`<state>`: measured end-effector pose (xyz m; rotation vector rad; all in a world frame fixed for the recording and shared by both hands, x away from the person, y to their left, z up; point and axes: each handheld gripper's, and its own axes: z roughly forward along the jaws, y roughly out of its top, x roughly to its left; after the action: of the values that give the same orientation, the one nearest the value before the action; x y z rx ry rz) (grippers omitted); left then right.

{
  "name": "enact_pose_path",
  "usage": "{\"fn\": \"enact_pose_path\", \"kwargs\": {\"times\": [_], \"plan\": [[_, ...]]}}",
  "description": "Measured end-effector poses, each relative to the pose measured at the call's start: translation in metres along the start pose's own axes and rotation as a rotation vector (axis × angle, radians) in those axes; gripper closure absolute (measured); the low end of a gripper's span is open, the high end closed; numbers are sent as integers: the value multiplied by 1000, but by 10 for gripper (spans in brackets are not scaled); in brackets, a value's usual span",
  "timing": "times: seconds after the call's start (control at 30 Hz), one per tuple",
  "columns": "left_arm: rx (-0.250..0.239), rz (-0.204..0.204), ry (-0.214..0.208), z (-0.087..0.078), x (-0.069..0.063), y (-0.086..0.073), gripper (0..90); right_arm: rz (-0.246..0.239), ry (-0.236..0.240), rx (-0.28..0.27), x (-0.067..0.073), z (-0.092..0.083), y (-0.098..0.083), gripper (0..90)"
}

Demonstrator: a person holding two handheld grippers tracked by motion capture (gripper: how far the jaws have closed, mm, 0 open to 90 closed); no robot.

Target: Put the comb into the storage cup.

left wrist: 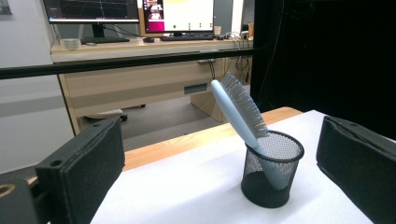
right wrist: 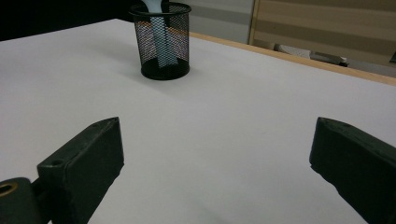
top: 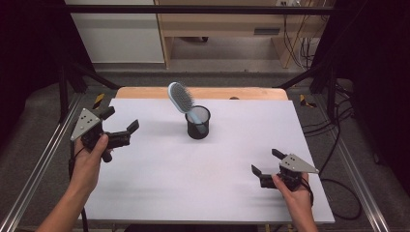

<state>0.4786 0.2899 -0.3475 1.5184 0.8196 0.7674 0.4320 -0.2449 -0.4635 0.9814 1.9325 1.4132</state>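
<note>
Hairbrush (top: pixel 181 97), bristled oval, in round mesh cup (top: pixel 198 123)

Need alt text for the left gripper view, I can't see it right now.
A light blue hairbrush stands handle-down in a black mesh cup on the white table, leaning left with bristles facing right. The left hand-held gripper frames the cup with jaws wide apart, holding nothing.

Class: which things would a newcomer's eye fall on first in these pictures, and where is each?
First, the pale blue hairbrush standing handle-down, tilted, in the black mesh cup near the table's far middle. Then the two open grippers: the left gripper at the left edge, the right gripper near the front right.
</note>
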Motion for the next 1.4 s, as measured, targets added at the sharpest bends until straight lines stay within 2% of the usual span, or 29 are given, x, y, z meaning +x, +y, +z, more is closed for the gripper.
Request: {"fn": "enact_pose_path", "kwargs": {"times": [0.43, 0.83, 1.13, 1.4], "plan": [[1, -21, 3, -21, 5, -25, 13, -4, -4, -4, 0, 0, 0, 34], [-8, -45, 23, -37, 13, -50, 13, -2, -4, -3, 0, -1, 0, 34], [7, -38, 10, -43, 8, -69, 13, -5, -5, -3, 0, 0, 0, 34], [18, -35, 14, -43, 4, -83, 13, -5, -3, -3, 0, 0, 0, 35]]}}
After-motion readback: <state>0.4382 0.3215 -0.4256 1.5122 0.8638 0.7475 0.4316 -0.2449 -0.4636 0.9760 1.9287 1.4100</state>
